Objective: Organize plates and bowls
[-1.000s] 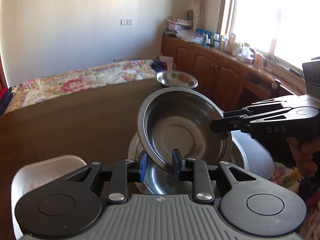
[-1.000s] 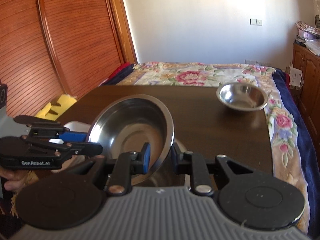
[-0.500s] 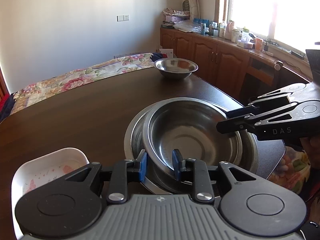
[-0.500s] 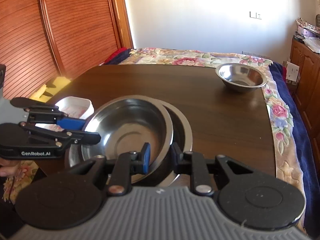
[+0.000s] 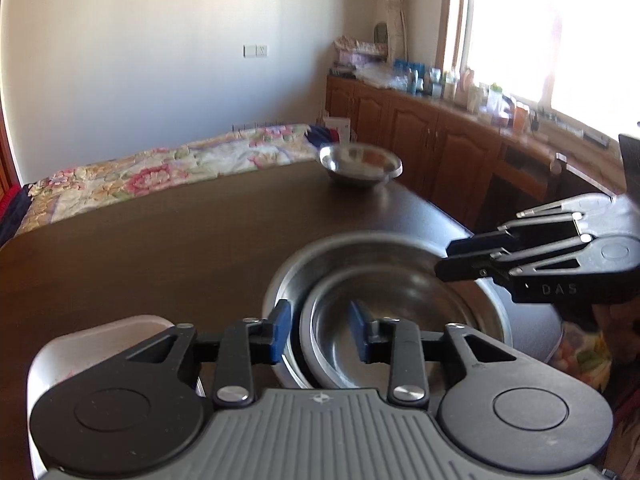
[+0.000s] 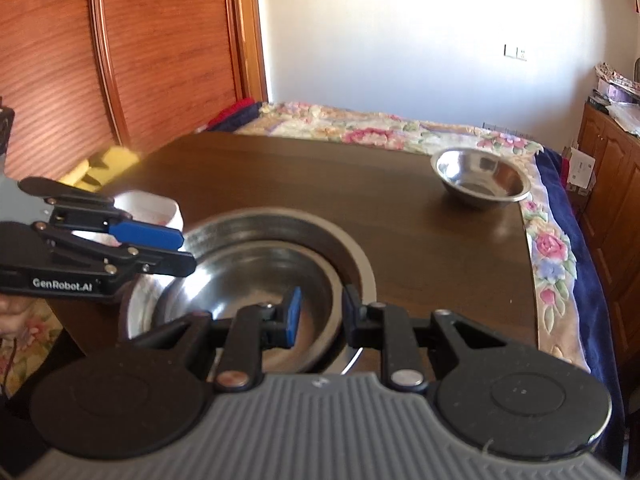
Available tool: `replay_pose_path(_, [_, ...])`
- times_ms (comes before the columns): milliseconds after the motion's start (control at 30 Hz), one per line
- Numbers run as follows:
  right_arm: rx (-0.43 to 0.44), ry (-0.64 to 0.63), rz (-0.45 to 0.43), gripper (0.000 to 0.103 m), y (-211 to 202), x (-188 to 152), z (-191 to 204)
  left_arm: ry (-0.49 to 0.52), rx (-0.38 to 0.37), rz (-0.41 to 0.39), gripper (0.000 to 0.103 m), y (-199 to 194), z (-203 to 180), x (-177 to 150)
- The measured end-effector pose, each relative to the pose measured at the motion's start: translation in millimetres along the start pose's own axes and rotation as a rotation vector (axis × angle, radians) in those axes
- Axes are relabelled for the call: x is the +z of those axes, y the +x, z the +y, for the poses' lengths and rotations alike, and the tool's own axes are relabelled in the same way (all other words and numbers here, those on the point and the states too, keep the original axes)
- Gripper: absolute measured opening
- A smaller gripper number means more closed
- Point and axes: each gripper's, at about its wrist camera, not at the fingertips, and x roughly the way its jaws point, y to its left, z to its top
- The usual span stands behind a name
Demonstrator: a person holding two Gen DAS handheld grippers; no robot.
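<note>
i hold two tongs over a dark wooden table (image 5: 168,248), where a steel bowl (image 5: 384,332) sits nested inside a larger steel basin (image 5: 400,248) near the table's near edge, toward its right corner as my left camera sees it. my left tongs (image 5: 320,330) straddle the near rim of the inner bowl, one blue pad (image 5: 280,330) outside the rim and the other inside; the jaws are opening and the pads stand clear of the metal. my right tongs (image 6: 318,314) reach in from the opposite side, their jaws narrow, with the bowl's rim between the pads (image 6: 294,312); whether they still pinch it i cannot tell for sure, as the view is blurred. a smaller steel bowl (image 6: 482,180) stands alone at the far right corner of the table, well apart from the nested pair. a white dish (image 6: 150,210) rests at the table's left edge in the right camera's view, just beside the basin. a floral bedspread (image 6: 384,128) lies beyond the far edge, and wooden cabinets (image 5: 432,140) line the wall under a bright window.
</note>
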Motion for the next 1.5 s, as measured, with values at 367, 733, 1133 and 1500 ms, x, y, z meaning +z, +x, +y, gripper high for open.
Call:
replay_pose_path(367, [-0.098,0.026,-0.155,0.049,-5,40,-53,0.013,0.002,-0.116,0.067,37,4,75])
replay_pose_path(733, [-0.169,0.081,-0.169,0.059,40,59,-117,0.007,-0.007,-0.083,0.068,104,23,125])
replay_pose_path(1133, [-0.192,0.18,-0.157,0.067,70,55,-165,0.019,-0.019,-0.024,0.068,169,41,144])
replay_pose_path(1500, [-0.172,0.225,-0.145,0.067,87,52,-182,0.025,-0.06,0.009,0.064,214,35,148])
